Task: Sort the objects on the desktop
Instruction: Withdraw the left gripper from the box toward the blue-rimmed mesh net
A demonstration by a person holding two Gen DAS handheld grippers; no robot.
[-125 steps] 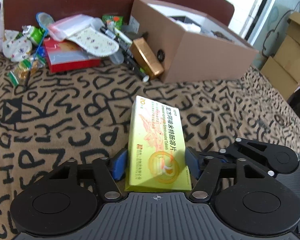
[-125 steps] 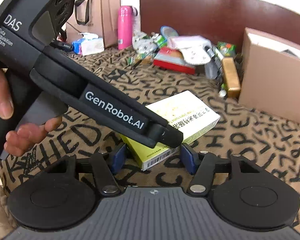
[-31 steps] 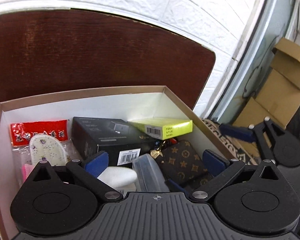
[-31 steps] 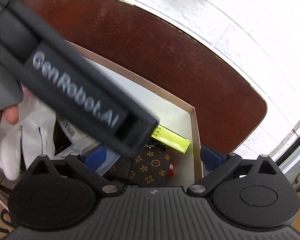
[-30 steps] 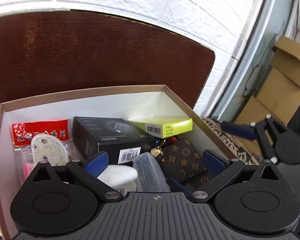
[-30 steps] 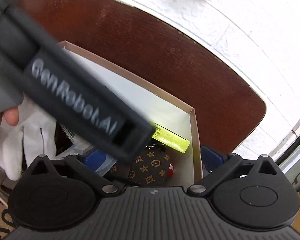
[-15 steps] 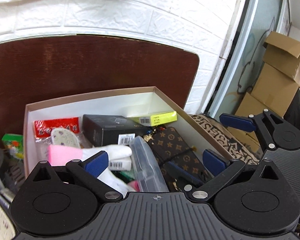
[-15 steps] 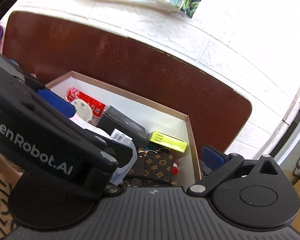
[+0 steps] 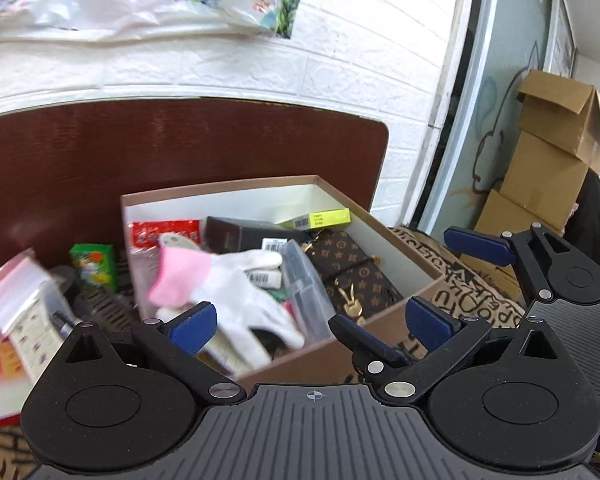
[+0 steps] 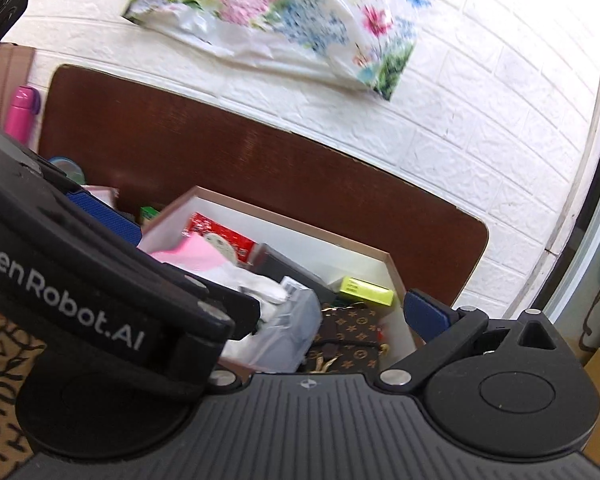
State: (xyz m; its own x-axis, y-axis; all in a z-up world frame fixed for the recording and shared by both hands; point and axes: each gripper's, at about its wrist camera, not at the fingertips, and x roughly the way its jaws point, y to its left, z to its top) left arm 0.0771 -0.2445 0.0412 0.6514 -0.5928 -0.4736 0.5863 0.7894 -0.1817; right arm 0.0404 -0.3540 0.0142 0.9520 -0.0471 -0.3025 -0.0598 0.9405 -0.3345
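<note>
From your left wrist camera, your left gripper [image 9: 312, 320] is spread wide with nothing between its blue pads. It hovers just in front of an open cardboard box [image 9: 404, 264] that stands on a brown cloth with black letters [image 9: 472, 300], against a dark wooden board [image 9: 180, 148]. Inside the box lie a white glove with a pink cuff [image 9: 228, 280], a clear plastic case [image 9: 304, 292], a brown patterned wallet [image 9: 352, 268], a black carton [image 9: 244, 232], a red packet [image 9: 164, 232] and, propped against the far wall, the yellow medicine box [image 9: 320, 218]. To the left, outside the box, a green carton [image 9: 94, 266] and a bag with a red strip [image 9: 12, 292] wait on the cloth. Your right gripper [image 9: 432, 276] shows at the right, one finger over the box's near corner and the other raised to the right of it.

From your right wrist camera, only the right blue pad [image 10: 428, 316] of your right gripper is visible; the left gripper's body hides the other, though the left view shows it open and empty. The yellow medicine box [image 10: 366, 290] rests in the box's far right corner.

The drop-off looks finished. Your next move likely calls for swinging left to the leftover pile and choosing one item to close on.
</note>
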